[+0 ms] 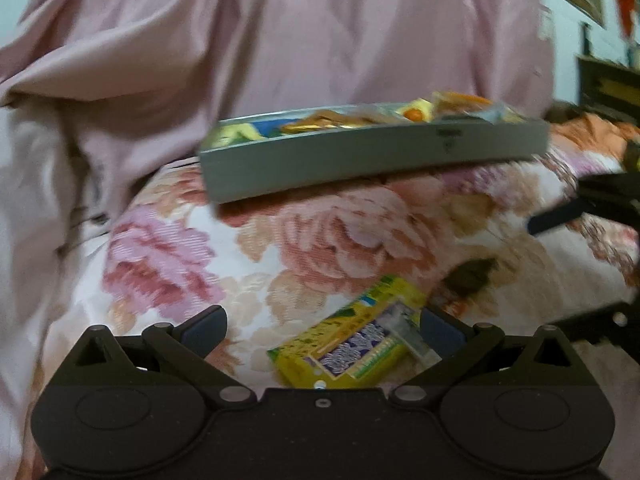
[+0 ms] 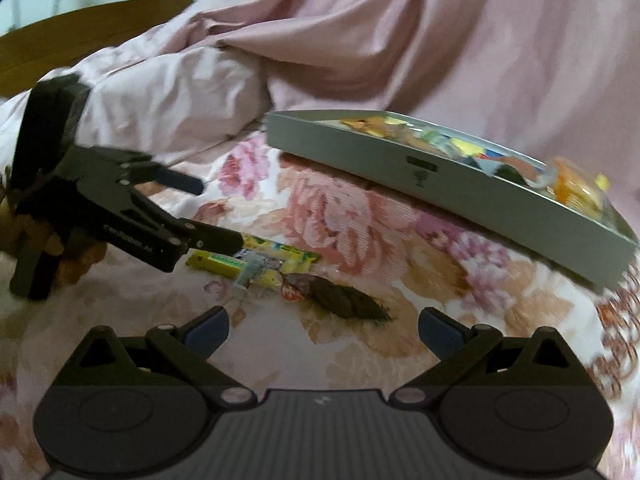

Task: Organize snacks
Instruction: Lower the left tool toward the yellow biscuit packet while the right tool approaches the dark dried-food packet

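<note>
A yellow snack packet (image 1: pixel 352 344) lies on the floral bedspread (image 1: pixel 340 232), between the wide-open, empty left gripper (image 1: pixel 322 332). Only the right wrist view shows a dark wrapper (image 2: pixel 348 300) beside it, ahead of the open, empty right gripper (image 2: pixel 322 334). A grey tray (image 1: pixel 360 156) of snacks sits beyond, against pink bedding (image 1: pixel 280 40).

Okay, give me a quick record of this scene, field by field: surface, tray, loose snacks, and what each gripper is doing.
surface: floral bedspread, pink quilt behind
tray: grey tray on the bedspread, holding several snack packets
loose snacks: yellow packet and dark wrapped snack, both outside the tray
left gripper: open, fingers either side of the yellow packet, not closed on it
right gripper: open, empty, above the bedspread near the dark wrapped snack
</note>
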`<state>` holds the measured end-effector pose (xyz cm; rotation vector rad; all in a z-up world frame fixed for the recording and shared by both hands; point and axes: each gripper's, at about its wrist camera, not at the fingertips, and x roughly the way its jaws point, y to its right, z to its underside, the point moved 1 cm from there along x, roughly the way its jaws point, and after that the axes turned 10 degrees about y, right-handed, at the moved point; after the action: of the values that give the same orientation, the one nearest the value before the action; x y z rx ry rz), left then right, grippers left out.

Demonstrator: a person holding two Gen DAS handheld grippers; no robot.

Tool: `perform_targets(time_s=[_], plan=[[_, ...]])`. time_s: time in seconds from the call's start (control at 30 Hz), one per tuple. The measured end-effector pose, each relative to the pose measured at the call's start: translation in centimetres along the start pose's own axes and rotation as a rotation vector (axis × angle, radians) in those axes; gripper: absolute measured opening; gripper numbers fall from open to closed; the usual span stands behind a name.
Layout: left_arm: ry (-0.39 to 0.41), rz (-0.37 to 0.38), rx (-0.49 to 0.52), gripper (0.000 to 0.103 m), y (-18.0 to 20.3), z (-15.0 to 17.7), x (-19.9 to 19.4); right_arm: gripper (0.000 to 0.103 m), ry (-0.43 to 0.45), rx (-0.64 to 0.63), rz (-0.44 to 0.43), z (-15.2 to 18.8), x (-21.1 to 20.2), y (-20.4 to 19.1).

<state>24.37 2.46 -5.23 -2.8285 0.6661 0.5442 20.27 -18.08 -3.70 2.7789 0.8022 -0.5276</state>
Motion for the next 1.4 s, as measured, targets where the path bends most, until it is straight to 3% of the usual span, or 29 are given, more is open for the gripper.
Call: perform_targets(time_s=[0.23,0.6,0.67,0.77,0.93,1.0,1.23,1.4], plan=[[-0.032,0.088,0.12,0.102,1.0,0.6,1.3,0.103,-0.012,-0.089,-0.057,0.3,2.2,1.5],[-0.053,0.161,0.111,0.102,-0.1,0.5,2.0,0.102,-0.048,-0.227,-0.172,0.2,5.9,1.3],[-0.058,0.168,0.111,0.102,-0.2,0.4,2.0,0.101,-0.059,-0.196,-0.197,0.3,6.3,1.9],[-0.065,0.181,0.112,0.102,-0.3,0.5,1.9,0.091,-0.063,-0.165,-0.218,0.3,6.2,2.5],[-0.112,0.236,0.126,0.102,-0.2,0.8,1.9,0.073,-0.079,-0.157,-0.223,0.1,5.6,2.9],[-0.119,0.242,0.137,0.101,0.0,1.0,1.8,0.059,-0.098,-0.168,-0.216,0.2,5.2,2.9],[-0.149,0.251,0.108,0.085,0.0,0.8,2.0,0.054,-0.156,-0.163,-0.139,0.5,3.6,2.6],[-0.182,0.204,0.063,0.077,0.3,0.7,2.0,0.054,-0.19,-0.098,-0.064,0.6,2.9,2.5]])
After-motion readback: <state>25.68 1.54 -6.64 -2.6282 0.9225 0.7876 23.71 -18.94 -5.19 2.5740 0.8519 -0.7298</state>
